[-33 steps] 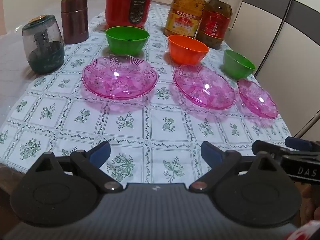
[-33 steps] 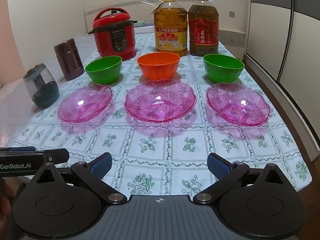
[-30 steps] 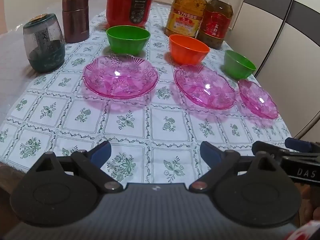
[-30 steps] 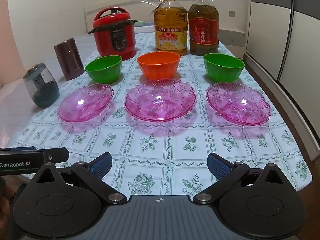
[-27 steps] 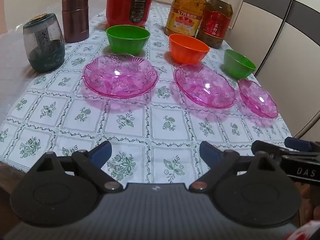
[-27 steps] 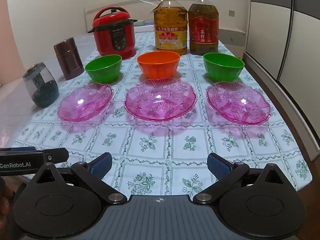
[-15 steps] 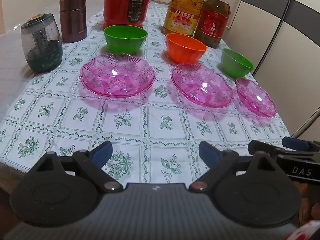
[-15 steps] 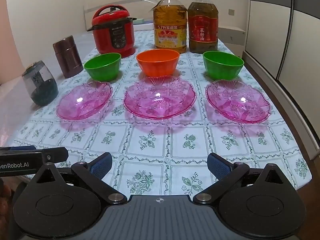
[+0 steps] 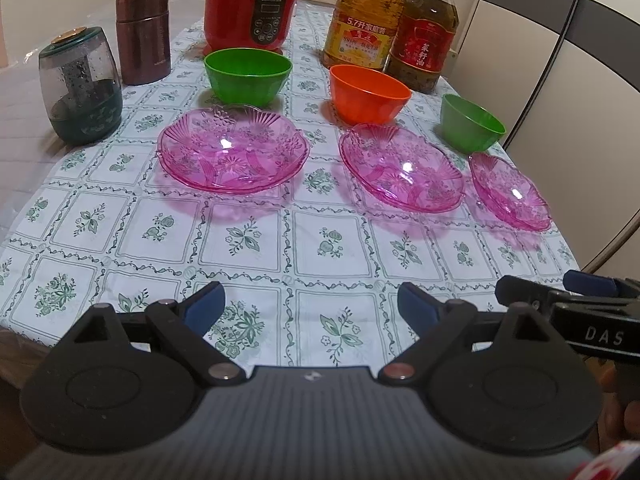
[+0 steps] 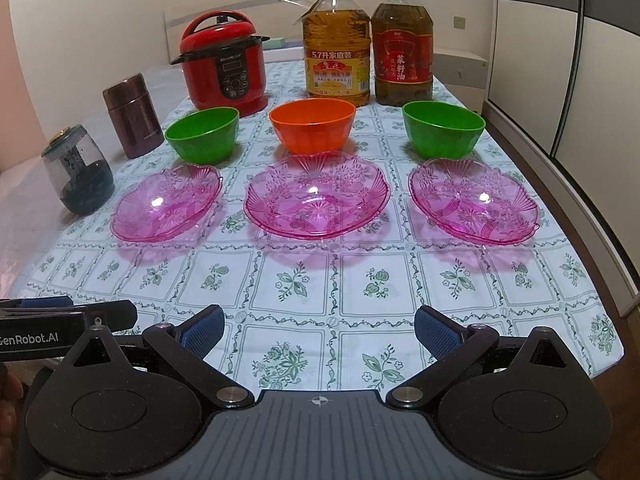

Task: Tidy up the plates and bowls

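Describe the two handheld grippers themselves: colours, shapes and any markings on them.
Both look alike. The left gripper and right gripper each have a dark grey ribbed body, two round black discs, black linkage arms with silver pivot pins, and blue textured pads. Seen from the other's camera, the left bears white "GenRobot.AI" lettering and the right "DAS". No sleeves or cables show.
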`<state>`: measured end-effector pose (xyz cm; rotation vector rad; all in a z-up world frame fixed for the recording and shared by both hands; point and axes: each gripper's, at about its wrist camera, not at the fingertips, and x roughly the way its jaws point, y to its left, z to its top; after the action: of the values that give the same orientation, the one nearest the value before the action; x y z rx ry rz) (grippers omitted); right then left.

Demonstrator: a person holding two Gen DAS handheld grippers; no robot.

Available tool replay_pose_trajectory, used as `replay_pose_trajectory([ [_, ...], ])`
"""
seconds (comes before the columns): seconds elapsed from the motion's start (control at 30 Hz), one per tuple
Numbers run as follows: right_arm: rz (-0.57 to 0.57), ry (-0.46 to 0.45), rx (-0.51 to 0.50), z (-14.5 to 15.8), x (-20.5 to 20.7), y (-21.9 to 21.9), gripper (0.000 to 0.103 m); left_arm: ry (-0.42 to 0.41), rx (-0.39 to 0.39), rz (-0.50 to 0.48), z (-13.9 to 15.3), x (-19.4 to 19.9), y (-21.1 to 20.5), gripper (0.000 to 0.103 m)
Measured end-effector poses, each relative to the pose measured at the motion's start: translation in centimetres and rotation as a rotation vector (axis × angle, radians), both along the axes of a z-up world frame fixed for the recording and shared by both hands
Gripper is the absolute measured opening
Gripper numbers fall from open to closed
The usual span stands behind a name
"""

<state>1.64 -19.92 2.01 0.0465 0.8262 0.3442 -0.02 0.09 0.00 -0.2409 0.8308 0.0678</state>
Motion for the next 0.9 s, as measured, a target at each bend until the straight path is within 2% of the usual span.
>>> replay_pose_trajectory([
  [0.9,-0.002,0.001,0.003,-0.01,0.11,0.24,0.101,0.0,-0.002,-0.002,-0.08,-0.1,-0.02,0.092],
])
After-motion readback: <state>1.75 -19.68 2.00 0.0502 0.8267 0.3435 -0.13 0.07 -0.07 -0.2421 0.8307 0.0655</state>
